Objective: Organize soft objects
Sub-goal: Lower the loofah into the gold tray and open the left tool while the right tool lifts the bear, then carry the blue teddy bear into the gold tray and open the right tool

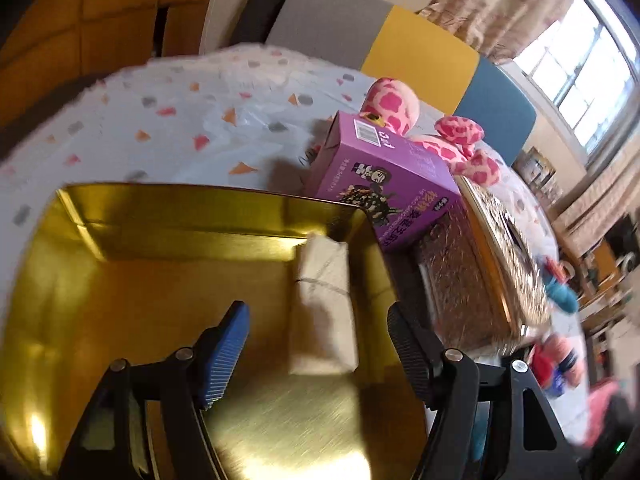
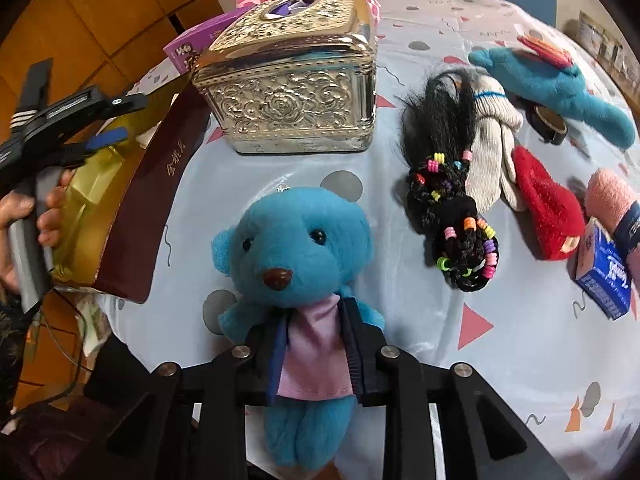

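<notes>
Pale confetti-print table (image 2: pixel 400 280): right tool (image 2: pixel 316 344) clamps the blue plush teddy bear (image 2: pixel 296 248) just before the ornate silver box (image 2: pixel 288 92); left tool (image 1: pixel 316 344), fingers apart, hovers over the gold-lined tin (image 1: pixel 160 280).

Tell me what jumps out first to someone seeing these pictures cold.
The blue teddy bear dominates the foreground, clamped at its pink shirt by the right gripper. Behind it stands an ornate silver box. The left gripper hangs open over the gleaming gold tin.
</notes>
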Tool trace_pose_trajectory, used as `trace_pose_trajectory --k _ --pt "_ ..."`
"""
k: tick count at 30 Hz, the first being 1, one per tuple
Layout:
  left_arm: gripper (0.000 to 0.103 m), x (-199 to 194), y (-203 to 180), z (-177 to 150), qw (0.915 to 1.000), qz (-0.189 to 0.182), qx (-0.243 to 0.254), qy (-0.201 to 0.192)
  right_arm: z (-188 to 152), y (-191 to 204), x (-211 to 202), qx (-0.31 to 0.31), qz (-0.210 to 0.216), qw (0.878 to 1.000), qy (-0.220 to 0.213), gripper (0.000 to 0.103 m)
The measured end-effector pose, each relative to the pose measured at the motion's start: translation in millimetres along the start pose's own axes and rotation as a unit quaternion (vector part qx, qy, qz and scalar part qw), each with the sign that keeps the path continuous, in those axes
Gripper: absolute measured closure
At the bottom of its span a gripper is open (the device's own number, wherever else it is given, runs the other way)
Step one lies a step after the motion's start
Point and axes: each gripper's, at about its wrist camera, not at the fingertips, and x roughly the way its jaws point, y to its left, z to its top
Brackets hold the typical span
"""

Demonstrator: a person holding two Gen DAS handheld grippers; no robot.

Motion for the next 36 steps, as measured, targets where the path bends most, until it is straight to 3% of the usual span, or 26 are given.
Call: trace_pose_trajectory --k 5,11,17,18,19,22,25,29,30,31,36 --pt "0.020 -36 5 -21 0.9968 0.057 0.035 -0.044 -3 9 -2 -0.013 -0.023 1.000 -0.009 0.078" --pt "0.005 -72 15 -39 0.9888 0.121 0.029 -0.082 -2 15 -7 -0.001 -0.033 0.999 -0.019 0.081" --pt "0.000 -89 23 -45 0.9868 0.133 0.009 -0.092 11 24 -44 0.020 -0.007 0.998 -0.051 0.082" --pt "0.000 -90 24 -46 0.9869 0.133 0.008 -0.091 15 28 -51 0.021 0.004 0.998 -0.058 0.083" --pt "0.000 -91 24 -46 0.9872 0.132 0.006 -0.090 19 33 -56 0.021 0.016 0.998 -0.064 0.090" --pt "0.000 -93 26 -49 0.9872 0.132 0.002 -0.089 32 48 -69 0.025 0.044 0.996 -0.076 0.091" --pt "0.000 -93 30 -50 0.9884 0.127 -0.005 -0.084 43 68 -71 0.000 0.025 0.996 -0.083 0.093" --pt "0.000 -93 36 -54 0.9892 0.123 -0.014 -0.079 48 73 -50 -0.005 0.001 0.999 -0.043 0.093" --pt "0.000 -95 37 -55 0.9895 0.119 -0.015 -0.080 45 71 -45 -0.002 -0.006 0.999 -0.033 0.090" --pt "0.000 -96 38 -57 0.9897 0.116 -0.015 -0.083 41 67 -43 0.005 -0.011 0.999 -0.030 0.078" --pt "0.000 -95 36 -62 0.9913 0.103 -0.008 -0.081 15 55 -52 -0.002 -0.016 0.999 -0.037 0.046"
